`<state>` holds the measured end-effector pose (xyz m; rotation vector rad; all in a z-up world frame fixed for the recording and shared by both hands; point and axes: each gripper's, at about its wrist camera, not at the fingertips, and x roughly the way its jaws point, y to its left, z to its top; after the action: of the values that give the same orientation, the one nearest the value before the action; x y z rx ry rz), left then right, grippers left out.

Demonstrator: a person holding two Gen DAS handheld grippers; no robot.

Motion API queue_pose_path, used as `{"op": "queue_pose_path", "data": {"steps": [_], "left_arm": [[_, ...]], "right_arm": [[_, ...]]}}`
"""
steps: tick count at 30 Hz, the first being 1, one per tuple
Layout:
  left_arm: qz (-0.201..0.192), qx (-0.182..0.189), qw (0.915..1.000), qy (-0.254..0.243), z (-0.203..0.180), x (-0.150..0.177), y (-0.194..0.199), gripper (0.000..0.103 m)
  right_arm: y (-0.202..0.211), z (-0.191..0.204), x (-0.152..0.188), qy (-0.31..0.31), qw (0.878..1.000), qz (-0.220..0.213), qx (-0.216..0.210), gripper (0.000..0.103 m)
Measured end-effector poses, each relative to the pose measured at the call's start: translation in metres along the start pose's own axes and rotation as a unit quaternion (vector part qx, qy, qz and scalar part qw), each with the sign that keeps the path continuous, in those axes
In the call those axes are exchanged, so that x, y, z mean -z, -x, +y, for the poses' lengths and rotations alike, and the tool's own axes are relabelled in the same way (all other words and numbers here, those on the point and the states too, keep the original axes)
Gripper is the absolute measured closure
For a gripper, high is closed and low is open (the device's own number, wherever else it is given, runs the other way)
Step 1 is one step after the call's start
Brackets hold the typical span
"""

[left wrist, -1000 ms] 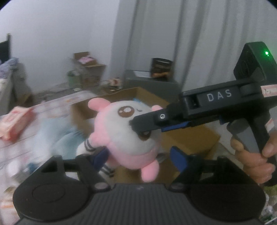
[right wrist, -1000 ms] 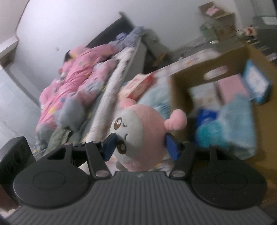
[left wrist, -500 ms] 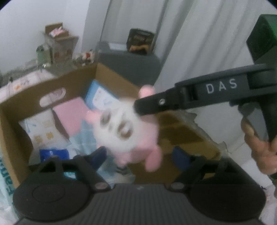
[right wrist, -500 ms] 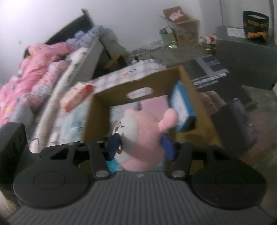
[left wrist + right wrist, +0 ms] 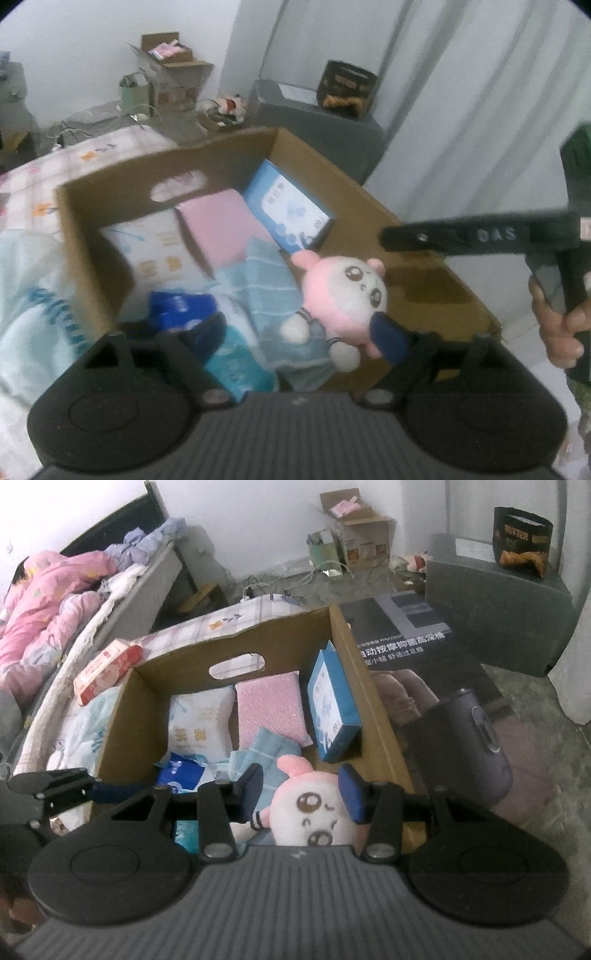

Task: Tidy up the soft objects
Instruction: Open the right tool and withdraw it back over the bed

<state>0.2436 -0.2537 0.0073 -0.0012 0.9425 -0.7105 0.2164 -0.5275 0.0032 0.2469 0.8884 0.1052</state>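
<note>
A pink and white plush toy [image 5: 343, 291] lies face up inside the open cardboard box [image 5: 369, 210], on a light blue towel [image 5: 266, 280]. It also shows in the right wrist view [image 5: 310, 812], below my right gripper [image 5: 302, 790], whose jaws stand open above it and apart from it. The box [image 5: 369, 701] holds a pink pad [image 5: 269, 709], a blue carton [image 5: 332, 709] and white and blue packs [image 5: 199, 723]. My left gripper [image 5: 299, 332] is open and empty over the box's near side. The right gripper also shows in the left wrist view [image 5: 388, 236] at the right.
A bed with pink bedding [image 5: 55, 590] lies at the left. A red and white pack [image 5: 107, 668] sits on the quilt behind the box. A grey cabinet [image 5: 498, 602] with a dark bag [image 5: 522, 539] stands at the right. Cardboard boxes [image 5: 358, 531] stand by the far wall.
My right gripper carried the plush from over the bed to over the box, then opened. The plush now lies in the box, free of the jaws. Both grippers swung toward the box.
</note>
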Motion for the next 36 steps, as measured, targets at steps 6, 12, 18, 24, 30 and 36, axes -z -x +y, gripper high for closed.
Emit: {"op": "queue_pose_path", "data": {"steps": [6, 12, 18, 24, 30, 36], "left_arm": [[-0.042, -0.01, 0.9988, 0.021, 0.024, 0.016, 0.07, 0.014], [-0.092, -0.06, 0.9922, 0.059, 0.069, 0.055, 0.15, 0.011], [-0.131, -0.143, 0.9765, 0.094, 0.114, 0.109, 0.206, 0.01], [-0.134, -0.19, 0.9642, 0.126, 0.146, 0.159, 0.222, 0.01], [-0.119, -0.197, 0.9626, 0.143, 0.162, 0.193, 0.209, 0.011], [-0.116, -0.2, 0.9619, 0.146, 0.173, 0.207, 0.194, 0.012]], "right_arm": [[0.042, 0.021, 0.017, -0.027, 0.998, -0.031, -0.046, 0.056], [0.061, 0.072, 0.045, -0.047, 0.986, -0.048, -0.152, 0.044], [0.048, 0.137, 0.061, -0.043, 0.97, -0.037, -0.238, 0.043], [0.028, 0.198, 0.072, -0.027, 0.959, -0.011, -0.282, 0.041], [-0.001, 0.245, 0.079, -0.018, 0.955, 0.031, -0.293, 0.041], [-0.028, 0.278, 0.088, -0.018, 0.954, 0.059, -0.294, 0.041]]}}
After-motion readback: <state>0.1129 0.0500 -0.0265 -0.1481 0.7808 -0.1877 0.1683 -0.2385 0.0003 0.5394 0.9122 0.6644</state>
